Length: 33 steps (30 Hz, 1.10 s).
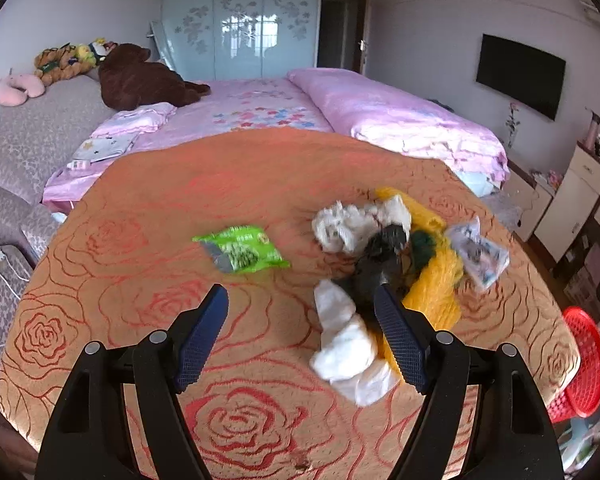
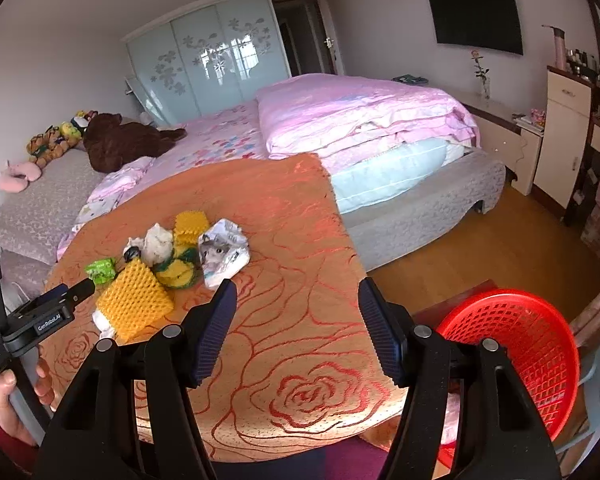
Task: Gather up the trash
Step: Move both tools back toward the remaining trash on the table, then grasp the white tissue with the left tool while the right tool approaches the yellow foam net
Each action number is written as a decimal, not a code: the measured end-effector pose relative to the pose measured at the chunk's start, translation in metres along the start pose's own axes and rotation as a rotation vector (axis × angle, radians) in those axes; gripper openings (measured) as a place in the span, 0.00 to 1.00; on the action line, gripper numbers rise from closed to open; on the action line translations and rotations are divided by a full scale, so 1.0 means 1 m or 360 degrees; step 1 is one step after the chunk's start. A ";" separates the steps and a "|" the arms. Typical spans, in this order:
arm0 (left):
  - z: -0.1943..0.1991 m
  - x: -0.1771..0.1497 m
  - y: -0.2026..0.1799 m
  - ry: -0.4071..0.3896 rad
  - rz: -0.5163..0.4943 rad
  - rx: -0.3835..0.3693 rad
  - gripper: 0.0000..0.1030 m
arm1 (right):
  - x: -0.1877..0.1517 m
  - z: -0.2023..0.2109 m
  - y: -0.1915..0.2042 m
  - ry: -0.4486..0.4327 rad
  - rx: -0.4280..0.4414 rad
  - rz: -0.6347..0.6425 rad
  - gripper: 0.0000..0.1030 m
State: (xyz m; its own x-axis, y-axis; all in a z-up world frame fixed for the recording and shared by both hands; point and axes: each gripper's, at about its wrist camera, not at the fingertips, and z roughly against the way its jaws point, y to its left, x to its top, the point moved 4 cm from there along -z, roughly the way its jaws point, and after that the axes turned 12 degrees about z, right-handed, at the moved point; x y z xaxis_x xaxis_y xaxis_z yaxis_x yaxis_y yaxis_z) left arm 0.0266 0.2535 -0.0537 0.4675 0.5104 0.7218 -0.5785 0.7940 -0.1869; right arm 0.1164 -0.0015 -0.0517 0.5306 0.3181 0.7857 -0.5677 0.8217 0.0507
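Trash pile sits on a table covered by an orange cloth woven with red rose outlines, right of centre in the left wrist view and left of centre in the right wrist view. Contents: yellow foam netting with a waffle-like grid, crumpled white tissue, a wadded black bag, a crinkled printed wrapper. A flat green snack packet lies apart, at frame centre in the left wrist view.

Left gripper: angled down, jaws apart, nothing pinched; the right pad is at the pile's edge, contact unclear.

Right gripper: jaws apart over bare cloth, empty.

Red lattice plastic basket at lower right, beside the table. Pink-quilted bed behind, wood floor.
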 end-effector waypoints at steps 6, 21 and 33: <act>-0.021 -0.019 0.003 0.0150 -0.0017 -0.0049 0.56 | -0.007 -0.007 -0.004 0.0040 -0.0012 -0.0016 0.59; -0.016 -0.019 0.010 0.0142 0.0077 -0.0201 0.25 | -0.013 -0.017 0.014 0.0079 0.0035 0.0053 0.59; 0.002 0.004 0.047 0.0023 0.0184 -0.0126 0.25 | -0.005 -0.044 0.088 0.0111 0.0263 0.0286 0.62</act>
State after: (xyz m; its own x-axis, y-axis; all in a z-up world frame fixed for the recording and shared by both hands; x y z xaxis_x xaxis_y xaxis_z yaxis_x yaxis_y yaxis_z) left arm 0.0000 0.2923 -0.0586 0.4105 0.6045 0.6827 -0.5746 0.7528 -0.3210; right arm 0.0919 0.0898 -0.0779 0.4508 0.4888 0.7469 -0.7489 0.6624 0.0186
